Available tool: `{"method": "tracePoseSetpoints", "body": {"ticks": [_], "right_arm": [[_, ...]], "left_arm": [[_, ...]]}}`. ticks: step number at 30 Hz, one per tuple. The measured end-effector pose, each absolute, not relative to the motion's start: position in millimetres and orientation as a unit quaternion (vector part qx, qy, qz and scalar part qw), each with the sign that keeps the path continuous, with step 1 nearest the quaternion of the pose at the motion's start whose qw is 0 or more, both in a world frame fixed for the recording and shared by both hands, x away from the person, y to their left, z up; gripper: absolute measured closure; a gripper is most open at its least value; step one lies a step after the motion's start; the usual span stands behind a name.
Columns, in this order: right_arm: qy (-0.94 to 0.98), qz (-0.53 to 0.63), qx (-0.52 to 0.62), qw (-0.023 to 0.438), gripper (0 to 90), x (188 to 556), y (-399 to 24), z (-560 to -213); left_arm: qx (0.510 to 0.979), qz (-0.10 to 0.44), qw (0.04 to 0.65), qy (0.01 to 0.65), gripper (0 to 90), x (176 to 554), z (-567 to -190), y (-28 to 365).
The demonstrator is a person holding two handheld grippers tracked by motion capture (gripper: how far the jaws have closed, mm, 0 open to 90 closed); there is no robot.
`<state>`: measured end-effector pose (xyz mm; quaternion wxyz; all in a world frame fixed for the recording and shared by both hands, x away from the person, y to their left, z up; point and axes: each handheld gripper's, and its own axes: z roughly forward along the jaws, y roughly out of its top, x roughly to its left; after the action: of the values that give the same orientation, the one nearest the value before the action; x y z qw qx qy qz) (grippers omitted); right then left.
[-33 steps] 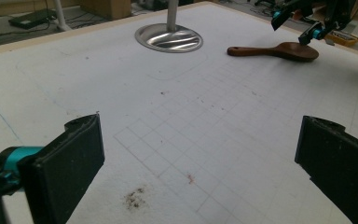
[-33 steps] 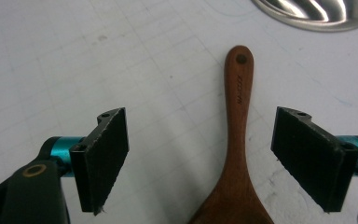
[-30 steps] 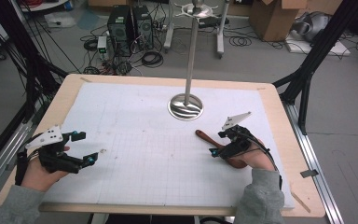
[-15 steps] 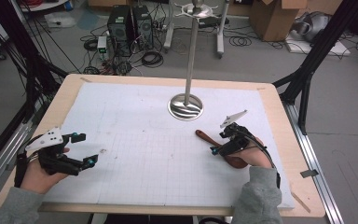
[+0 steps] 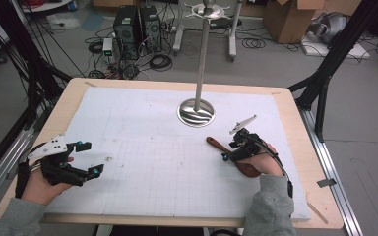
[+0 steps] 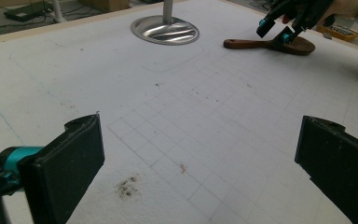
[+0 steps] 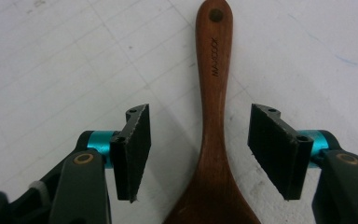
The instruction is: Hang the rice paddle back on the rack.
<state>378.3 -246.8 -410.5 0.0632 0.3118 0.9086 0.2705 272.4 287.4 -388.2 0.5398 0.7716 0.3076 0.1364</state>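
I straddled the wooden spoon [image 7: 213, 140], lying flat on the white mat [image 5: 142, 147] near the metal stand [image 5: 197, 110], with my right gripper [image 7: 198, 151], jaws just closing, not yet touching its neck, while my left gripper [image 6: 198, 163] waited wide open.

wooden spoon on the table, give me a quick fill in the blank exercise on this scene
1. The wooden spoon lies flat on the white mat, its handle between the jaws of the ____ gripper.
2. Those jaws have just been closing, and their pads do not yet ____ the handle.
3. The metal stand has a ____ base.

Missing words: right; touch; round
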Motion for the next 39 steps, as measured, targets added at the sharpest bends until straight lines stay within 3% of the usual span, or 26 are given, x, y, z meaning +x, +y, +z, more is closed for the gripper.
{"method": "tracePoseSetpoints", "body": {"ticks": [19, 39], "right_arm": [[0.914, 0.231, 0.326, 0.069, 52.7, 380.1, -243.0, -414.4], [0.923, 0.218, 0.309, 0.074, 60.9, 382.8, -241.2, -416.1]], "left_arm": [[0.772, 0.136, 0.537, 0.314, 1.8, 274.7, -391.4, 285.9], [0.779, 0.14, 0.522, 0.317, 1.8, 273.1, -396.0, 285.6]]}}
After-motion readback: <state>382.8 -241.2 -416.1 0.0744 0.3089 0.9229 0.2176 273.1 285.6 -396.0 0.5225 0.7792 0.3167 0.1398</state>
